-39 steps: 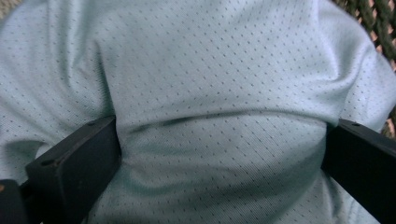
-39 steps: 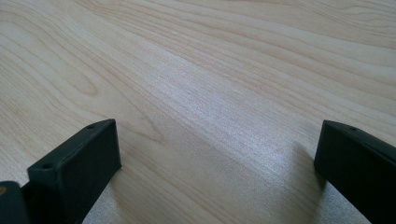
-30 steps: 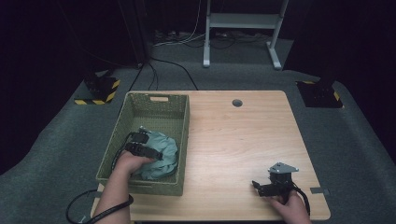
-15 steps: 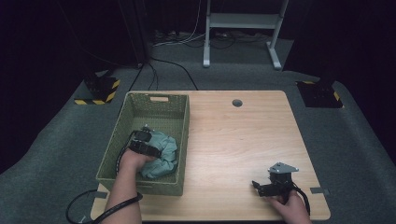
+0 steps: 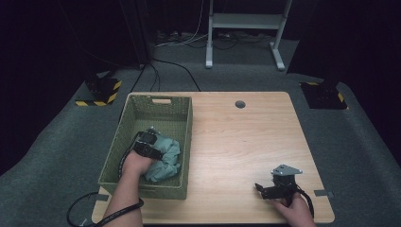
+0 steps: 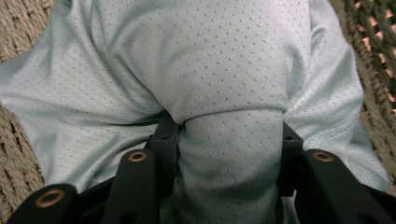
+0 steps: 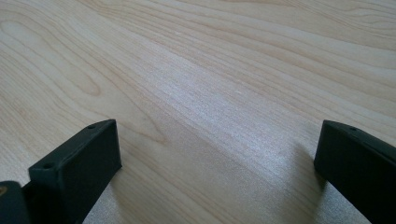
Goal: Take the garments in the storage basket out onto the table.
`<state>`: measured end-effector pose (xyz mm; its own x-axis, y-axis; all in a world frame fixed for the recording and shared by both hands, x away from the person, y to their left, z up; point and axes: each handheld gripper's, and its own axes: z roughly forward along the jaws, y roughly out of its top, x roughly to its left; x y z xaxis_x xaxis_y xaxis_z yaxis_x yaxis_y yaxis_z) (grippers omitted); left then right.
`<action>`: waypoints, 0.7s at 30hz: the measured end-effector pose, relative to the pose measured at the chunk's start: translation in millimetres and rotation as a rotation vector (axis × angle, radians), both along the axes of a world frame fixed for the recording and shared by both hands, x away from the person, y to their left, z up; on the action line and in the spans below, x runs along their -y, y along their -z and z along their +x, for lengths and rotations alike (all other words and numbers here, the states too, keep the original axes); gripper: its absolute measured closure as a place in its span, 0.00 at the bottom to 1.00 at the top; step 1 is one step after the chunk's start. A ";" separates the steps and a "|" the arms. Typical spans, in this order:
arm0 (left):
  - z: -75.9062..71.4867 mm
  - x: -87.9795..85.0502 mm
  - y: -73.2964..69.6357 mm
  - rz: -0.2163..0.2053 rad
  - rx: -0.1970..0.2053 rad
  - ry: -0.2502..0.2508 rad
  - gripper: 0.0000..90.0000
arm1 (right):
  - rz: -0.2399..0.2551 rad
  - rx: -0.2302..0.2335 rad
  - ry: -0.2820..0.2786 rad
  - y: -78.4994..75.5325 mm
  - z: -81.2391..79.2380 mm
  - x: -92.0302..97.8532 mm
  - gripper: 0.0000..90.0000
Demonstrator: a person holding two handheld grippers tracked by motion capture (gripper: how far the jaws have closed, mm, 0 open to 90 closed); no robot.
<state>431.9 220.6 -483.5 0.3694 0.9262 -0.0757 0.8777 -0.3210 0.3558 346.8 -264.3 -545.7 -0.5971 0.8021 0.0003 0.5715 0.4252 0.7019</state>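
Note:
A pale teal cloth (image 5: 165,158) lies bunched in the near half of a woven green basket (image 5: 142,185) on the left of the wooden table (image 5: 246,137). My left gripper (image 5: 152,145) is down inside the basket, shut on a thick fold of the cloth (image 6: 229,60). In the left gripper view that fold fills the gap between my left gripper (image 6: 224,135)'s jaws. My right gripper (image 5: 265,189) rests on the table near the front right corner. The right gripper (image 7: 217,149) stands open over bare wood with nothing between its jaws.
The basket's far half (image 5: 158,118) holds nothing. A round cable hole (image 5: 240,104) sits near the table's back edge. Beyond the table are grey carpet, a white desk frame (image 5: 243,33) and striped floor bases (image 5: 101,92).
My left gripper has shifted slightly forward and to the right on the cloth inside the basket. The right gripper has not moved.

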 end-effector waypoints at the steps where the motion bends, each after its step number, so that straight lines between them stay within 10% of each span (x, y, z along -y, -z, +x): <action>1: -1.0 -0.7 -1.3 -0.013 0.010 -0.004 0.64 | 0.002 0.000 0.000 0.0 0.0 0.1 0.00; 21: -34.2 -9.0 -56.2 -0.125 0.393 -0.002 0.64 | 0.003 0.000 -0.002 0.0 0.3 0.3 0.00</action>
